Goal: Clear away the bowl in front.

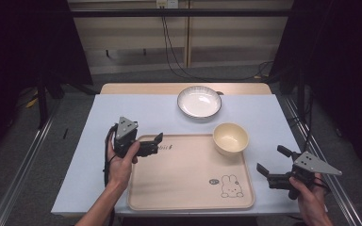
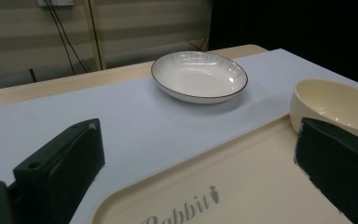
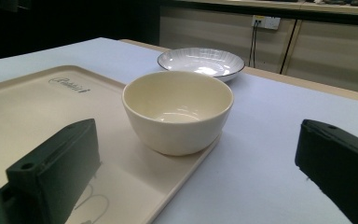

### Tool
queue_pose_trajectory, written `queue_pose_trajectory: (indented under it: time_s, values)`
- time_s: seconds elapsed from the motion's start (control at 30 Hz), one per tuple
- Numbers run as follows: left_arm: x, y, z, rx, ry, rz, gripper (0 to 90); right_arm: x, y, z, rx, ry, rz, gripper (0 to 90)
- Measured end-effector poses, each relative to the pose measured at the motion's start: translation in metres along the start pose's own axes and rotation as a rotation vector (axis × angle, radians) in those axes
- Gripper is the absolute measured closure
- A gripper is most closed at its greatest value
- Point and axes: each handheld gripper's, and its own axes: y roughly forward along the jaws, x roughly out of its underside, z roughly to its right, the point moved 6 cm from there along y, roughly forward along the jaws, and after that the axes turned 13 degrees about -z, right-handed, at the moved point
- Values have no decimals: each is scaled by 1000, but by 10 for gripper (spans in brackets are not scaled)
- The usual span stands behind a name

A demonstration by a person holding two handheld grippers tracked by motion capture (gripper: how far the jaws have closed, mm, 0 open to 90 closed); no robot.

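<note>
A beige tray (image 1: 184, 179) with a rabbit drawing lies at the table's near middle. On its far right corner rests an empty cream bowl (image 1: 230, 137). Beyond the tray, an empty white plate (image 1: 199, 101) with a dark rim sits on the mat. My left gripper (image 1: 156, 143) hovers open over the tray's far left corner, pointing right. My right gripper (image 1: 270, 159) stands open just right of the tray, holding nothing. The left gripper view has the plate (image 2: 199, 76), bowl (image 2: 335, 105) and tray (image 2: 242, 186) ahead. The right gripper view faces the bowl (image 3: 178, 109), with the plate (image 3: 200, 61) behind it.
A pale blue mat (image 1: 264, 113) covers the wooden table (image 1: 136, 88). Metal rails (image 1: 23, 165) run along the floor on both sides. Cables (image 1: 174, 52) hang down the back wall. Bare mat lies left of the plate and right of the bowl.
</note>
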Motion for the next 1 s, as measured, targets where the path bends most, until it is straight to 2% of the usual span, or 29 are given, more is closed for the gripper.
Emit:
queue_pose_trajectory:
  time_s: [0.07, 0.1, 0.2, 0.27, 0.37, 0.43, 0.63, 0.77, 0.83, 0.9, 0.93, 1.0]
  values:
    - [5, -7, -4, -20, -14, 10, 14, 0, 0, 0, 2, 0, -1, 0]
    - [9, -10, -8, -38, -9, 5, 11, 0, 0, 0, -2, -1, 0, 0]
    - [20, -18, -15, -44, -39, 10, 13, 0, 1, 0, 1, -4, 0, 0]
    - [25, -26, -22, -74, -41, 16, 14, 0, 1, 0, 3, -5, -2, 0]
    - [34, -36, -30, -94, -56, 15, 15, 0, 1, 0, 5, -3, -2, 0]
    - [42, -41, -33, -112, -50, 10, 14, 1, 1, 0, 6, -3, -7, 0]
    - [62, -52, -38, -140, -85, -6, 17, 1, 1, -1, -1, -1, -11, 0]
    - [74, -60, -40, -147, -99, -13, 18, 1, 1, 0, 11, -6, -6, 0]
    - [80, -63, -41, -156, -93, -42, 13, 1, 1, 0, 13, -8, -5, 0]
    - [87, -66, -44, -173, -113, -36, 14, 1, 1, -1, 4, -3, -9, 0]
    - [89, -67, -45, -168, -128, -35, 13, 1, 0, -1, 6, -2, -10, 0]
    - [94, -68, -47, -172, -134, -42, 12, 1, 0, 0, 10, -6, -7, 0]
